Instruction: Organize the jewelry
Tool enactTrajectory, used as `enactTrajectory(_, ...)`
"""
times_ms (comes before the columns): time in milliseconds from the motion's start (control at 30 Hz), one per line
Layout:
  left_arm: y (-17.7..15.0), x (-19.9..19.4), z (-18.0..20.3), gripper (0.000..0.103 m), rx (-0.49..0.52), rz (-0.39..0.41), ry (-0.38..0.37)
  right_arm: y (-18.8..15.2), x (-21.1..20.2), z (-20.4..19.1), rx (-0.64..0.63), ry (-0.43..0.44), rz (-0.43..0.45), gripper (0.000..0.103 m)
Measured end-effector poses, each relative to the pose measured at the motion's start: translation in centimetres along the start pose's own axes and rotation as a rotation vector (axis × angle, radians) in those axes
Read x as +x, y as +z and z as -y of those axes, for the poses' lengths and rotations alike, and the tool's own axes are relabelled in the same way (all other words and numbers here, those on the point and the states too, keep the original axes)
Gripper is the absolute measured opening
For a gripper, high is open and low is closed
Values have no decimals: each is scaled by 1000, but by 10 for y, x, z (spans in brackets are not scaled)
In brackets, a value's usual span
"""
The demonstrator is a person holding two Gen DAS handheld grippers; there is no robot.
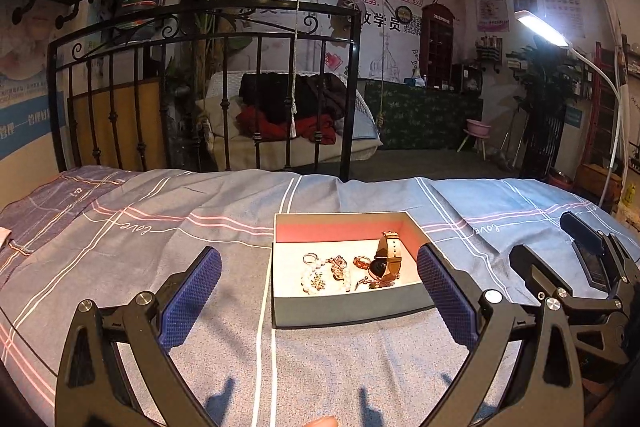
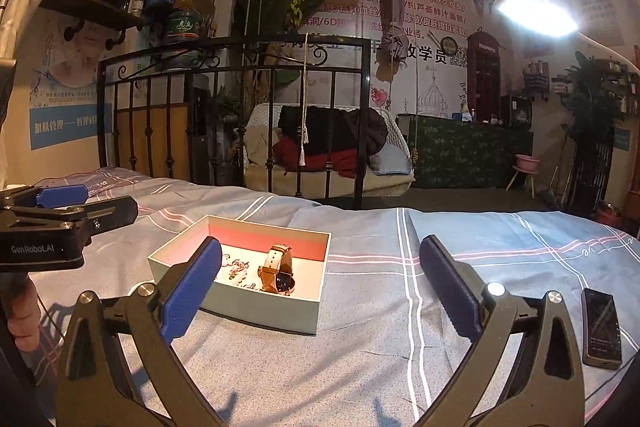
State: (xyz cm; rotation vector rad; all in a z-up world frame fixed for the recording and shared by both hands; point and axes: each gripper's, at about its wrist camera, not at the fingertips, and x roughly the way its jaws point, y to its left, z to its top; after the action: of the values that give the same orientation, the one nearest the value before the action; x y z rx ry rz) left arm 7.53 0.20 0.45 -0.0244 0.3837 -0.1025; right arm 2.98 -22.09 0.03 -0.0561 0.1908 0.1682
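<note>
An open grey box (image 1: 352, 309) with a pale floor and pink inner wall sits on the bed. It holds a rose-gold watch (image 1: 386, 259), a pearl bracelet (image 1: 314, 279), rings and small trinkets (image 1: 340, 265). My left gripper (image 1: 320, 291) is open and empty, its fingers spread on either side of the box, just in front of it. My right gripper (image 2: 320, 287) is open and empty; the box (image 2: 264, 315) with the watch (image 2: 278, 269) lies ahead and to the left, behind its left finger. The left gripper (image 2: 60, 211) shows at the left edge of the right wrist view.
The blue-grey striped bedsheet (image 1: 160, 227) covers the bed. A black iron bed frame (image 1: 200, 27) stands at the far end. A dark phone (image 2: 600, 327) lies on the sheet at the right. A bright lamp (image 2: 536, 15) hangs over the right side.
</note>
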Motion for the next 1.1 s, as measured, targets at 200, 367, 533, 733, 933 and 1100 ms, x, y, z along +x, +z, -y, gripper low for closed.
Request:
enactTrajectory(200, 3, -11, -1, 96, -6, 24, 14, 8, -12, -1, 12, 6, 31, 98)
enactTrajectory(367, 5, -19, 2, 96, -3, 37, 15, 13, -20, -5, 0, 10, 48, 98)
enactTrajectory(533, 4, -25, 5, 96, 5, 42, 15, 15, -23, -7, -4, 15, 50, 98)
enactTrajectory(733, 5, -29, 5, 96, 6, 47, 9, 16, -27, -7, -6, 16, 51, 98)
enactTrajectory(933, 5, -32, 7, 96, 13, 47, 8, 16, -28, -8, -10, 18, 46, 98)
enactTrajectory(1100, 5, -35, 8, 96, 12, 52, 7, 15, -29, -8, -10, 21, 42, 98)
